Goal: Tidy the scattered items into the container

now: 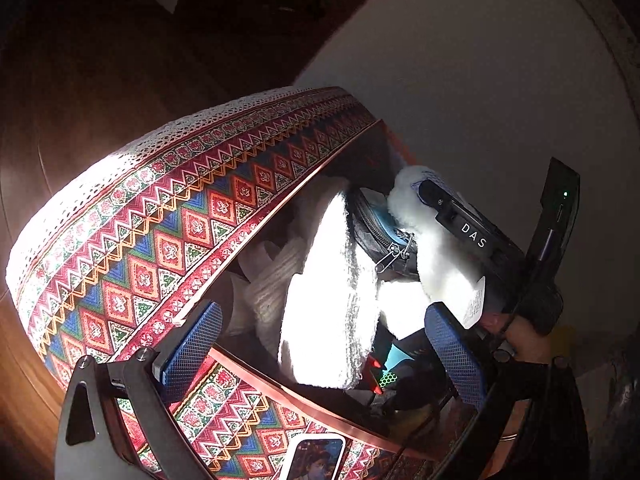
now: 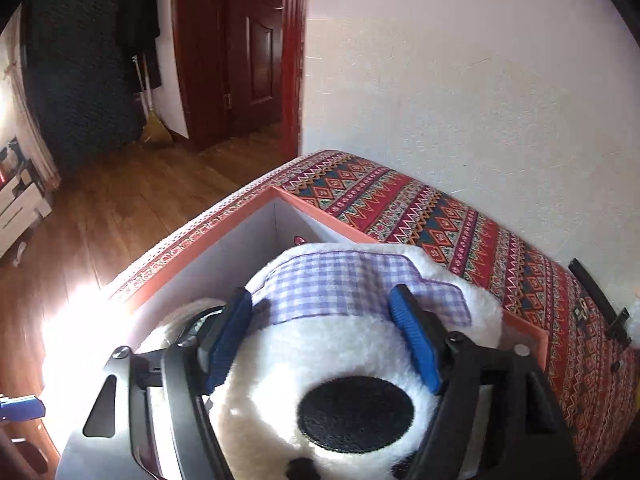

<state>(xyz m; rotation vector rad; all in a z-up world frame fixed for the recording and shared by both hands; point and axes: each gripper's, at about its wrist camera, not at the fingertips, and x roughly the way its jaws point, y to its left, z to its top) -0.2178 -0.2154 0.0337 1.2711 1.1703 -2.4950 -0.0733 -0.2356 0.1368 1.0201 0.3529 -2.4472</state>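
An orange-rimmed box (image 2: 224, 232) stands on a patterned cloth (image 2: 420, 208). In the right wrist view a white plush panda (image 2: 320, 352) with a purple check patch (image 2: 344, 284) and black spots fills the gap between my right gripper's (image 2: 322, 338) blue pads (image 2: 230, 336) over the box. The jaws stand wide and the fur brushes both pads without being squeezed. In the left wrist view my left gripper (image 1: 324, 348) hangs open over the box (image 1: 280, 208), nothing between its fingers. Below it lie white knitted cloth (image 1: 332, 296), a zipped pouch (image 1: 384, 236) and the plush (image 1: 424, 248).
A phone (image 1: 316, 456) lies on the cloth (image 1: 132, 216) at the box's near side. A white wall (image 2: 460, 100) runs close behind the cloth. Wooden floor (image 2: 132, 196) and a dark red door (image 2: 248, 52) lie to the left. A black bar (image 2: 596, 300) rests at the cloth's right end.
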